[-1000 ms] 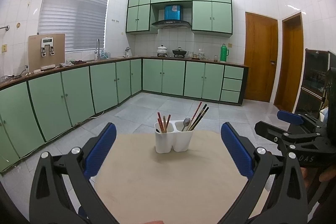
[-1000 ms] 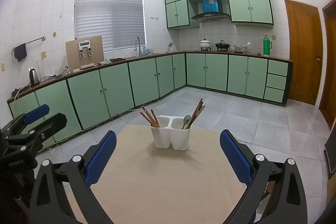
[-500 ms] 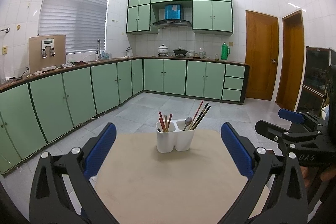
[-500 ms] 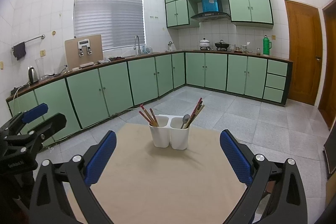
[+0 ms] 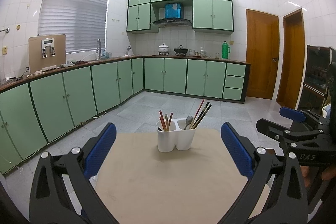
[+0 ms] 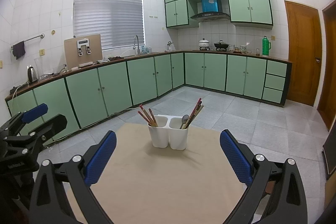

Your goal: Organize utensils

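White plastic, two compartments: the utensil holder [image 5: 176,136] stands upright toward the far edge of the beige table [image 5: 168,182], and across the last second I see it sit marginally higher in the left wrist view, while the right wrist view barely shifts. I read that as a slight dip or settle of my left gripper [image 5: 168,150], not an approach; nothing on the table has moved. Red-brown chopsticks [image 5: 166,122] fill the holder's left cup; a metal spoon [image 5: 188,121] and darker chopsticks [image 5: 200,113] lean right out of the other cup. No loose utensil lies on the table, so my judgement is that sorting is either finished or has yet to start by pulling from the cups. Left gripper jaws are spread wide, nothing between them. Right gripper [image 6: 168,152] likewise released and empty, also seen side-on from the left view [image 5: 294,119], off the table's right edge. Room: broad bare tabletop between both grippers and the holder, well apart. Table corners are cut at an angle and floor tile [image 6: 262,119] drops away close behind the holder, so a push forward risks sliding it off. Leaning chopsticks overhang the right cup's rim, so I would come in from above.
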`<state>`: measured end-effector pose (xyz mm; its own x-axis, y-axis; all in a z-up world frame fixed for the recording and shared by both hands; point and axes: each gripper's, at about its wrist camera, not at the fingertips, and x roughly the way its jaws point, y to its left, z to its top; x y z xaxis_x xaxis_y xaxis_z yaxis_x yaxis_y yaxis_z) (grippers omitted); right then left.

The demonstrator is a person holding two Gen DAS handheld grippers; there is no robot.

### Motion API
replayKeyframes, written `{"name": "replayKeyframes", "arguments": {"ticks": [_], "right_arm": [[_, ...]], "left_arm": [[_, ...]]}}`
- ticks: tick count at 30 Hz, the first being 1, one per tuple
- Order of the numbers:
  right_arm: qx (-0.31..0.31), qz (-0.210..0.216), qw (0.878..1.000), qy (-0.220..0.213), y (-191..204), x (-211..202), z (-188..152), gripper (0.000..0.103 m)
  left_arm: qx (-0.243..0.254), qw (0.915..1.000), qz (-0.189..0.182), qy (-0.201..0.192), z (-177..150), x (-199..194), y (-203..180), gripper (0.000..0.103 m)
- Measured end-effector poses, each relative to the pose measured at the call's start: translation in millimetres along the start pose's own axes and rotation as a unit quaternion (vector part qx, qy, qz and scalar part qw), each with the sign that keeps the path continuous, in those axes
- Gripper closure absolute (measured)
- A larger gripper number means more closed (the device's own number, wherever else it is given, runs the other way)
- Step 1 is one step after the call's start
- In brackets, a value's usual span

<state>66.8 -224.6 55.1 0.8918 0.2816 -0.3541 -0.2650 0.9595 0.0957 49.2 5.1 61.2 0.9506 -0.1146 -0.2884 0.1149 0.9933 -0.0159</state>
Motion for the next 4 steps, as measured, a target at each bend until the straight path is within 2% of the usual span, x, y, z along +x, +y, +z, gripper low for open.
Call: {"name": "replayKeyframes", "arguments": {"ticks": [4], "right_arm": [[0.000, 0.000, 1.000, 0.000, 0.4, 0.1, 0.0, 0.006]], "left_arm": [[-0.001, 1.0000, 0.002, 0.001, 0.4, -0.2, -0.4, 0.006]]}}
